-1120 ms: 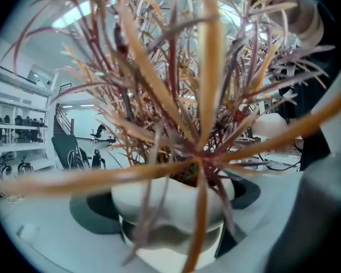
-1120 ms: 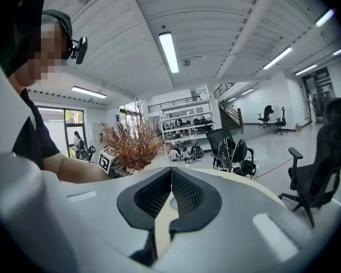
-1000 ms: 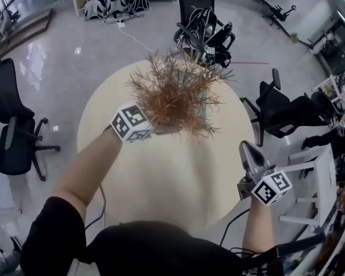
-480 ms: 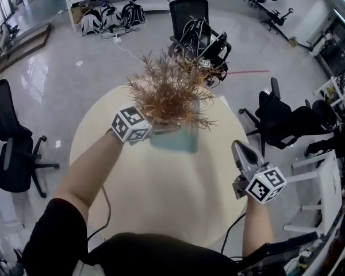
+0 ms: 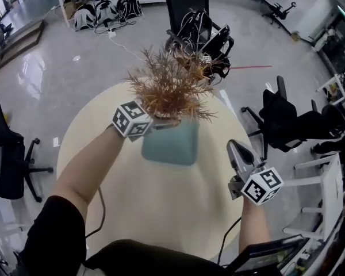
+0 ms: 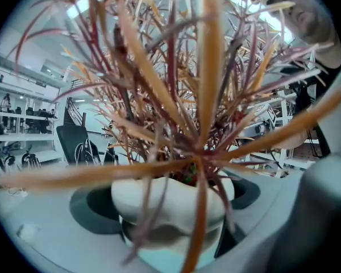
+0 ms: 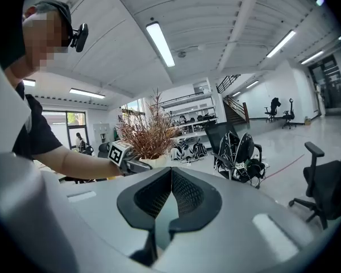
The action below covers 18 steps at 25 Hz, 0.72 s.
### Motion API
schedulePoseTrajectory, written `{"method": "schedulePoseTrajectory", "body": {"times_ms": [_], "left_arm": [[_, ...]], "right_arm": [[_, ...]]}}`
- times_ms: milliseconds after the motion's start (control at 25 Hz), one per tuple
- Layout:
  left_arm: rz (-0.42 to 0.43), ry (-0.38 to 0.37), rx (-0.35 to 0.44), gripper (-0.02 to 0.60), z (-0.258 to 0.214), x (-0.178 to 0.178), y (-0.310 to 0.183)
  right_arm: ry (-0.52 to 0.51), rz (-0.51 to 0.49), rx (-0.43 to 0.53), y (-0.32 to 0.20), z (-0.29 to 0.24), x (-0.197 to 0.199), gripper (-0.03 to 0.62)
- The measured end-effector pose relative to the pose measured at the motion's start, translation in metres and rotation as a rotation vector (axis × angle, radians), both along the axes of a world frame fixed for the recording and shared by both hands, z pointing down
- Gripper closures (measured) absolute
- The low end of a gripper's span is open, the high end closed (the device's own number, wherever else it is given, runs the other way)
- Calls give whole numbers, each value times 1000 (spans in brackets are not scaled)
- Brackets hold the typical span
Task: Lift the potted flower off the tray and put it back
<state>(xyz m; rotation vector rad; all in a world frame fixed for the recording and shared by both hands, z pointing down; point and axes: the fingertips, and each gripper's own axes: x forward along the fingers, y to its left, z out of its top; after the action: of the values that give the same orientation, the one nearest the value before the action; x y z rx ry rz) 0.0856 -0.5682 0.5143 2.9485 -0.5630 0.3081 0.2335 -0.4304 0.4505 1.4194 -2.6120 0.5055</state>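
Note:
The potted flower (image 5: 169, 88), a bush of brown-orange spiky leaves in a white pot (image 6: 170, 195), hangs over the far edge of the teal tray (image 5: 171, 147) on the round beige table (image 5: 161, 211). My left gripper (image 5: 170, 122) is shut on the pot, whose sides sit between the dark pads (image 6: 94, 209) in the left gripper view, with teal showing below it. My right gripper (image 5: 236, 148) hovers over the table's right side, shut with nothing in it; its tips (image 7: 171, 172) meet. From the right gripper view the flower (image 7: 150, 132) shows far off.
A black office chair draped with cables (image 5: 198, 27) stands just beyond the table. Another black chair (image 5: 287, 119) is to the right and one (image 5: 6, 154) to the left. A white stand (image 5: 328, 183) sits near my right arm.
The flower in my left gripper has shifted off the tray's middle, so the teal tray now shows almost whole below it. The right gripper has stayed shut and barely moved.

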Motion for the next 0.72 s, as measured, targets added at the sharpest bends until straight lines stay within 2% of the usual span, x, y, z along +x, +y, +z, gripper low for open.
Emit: {"method": "schedulePoseTrajectory", "body": {"times_ms": [280, 720], "left_arm": [[18, -16, -38, 60, 52, 16, -38], [2, -64, -50, 60, 118, 36, -81]], "right_arm": [[7, -14, -10, -33, 36, 2, 579], [-20, 17, -28, -60, 88, 15, 579]]}}
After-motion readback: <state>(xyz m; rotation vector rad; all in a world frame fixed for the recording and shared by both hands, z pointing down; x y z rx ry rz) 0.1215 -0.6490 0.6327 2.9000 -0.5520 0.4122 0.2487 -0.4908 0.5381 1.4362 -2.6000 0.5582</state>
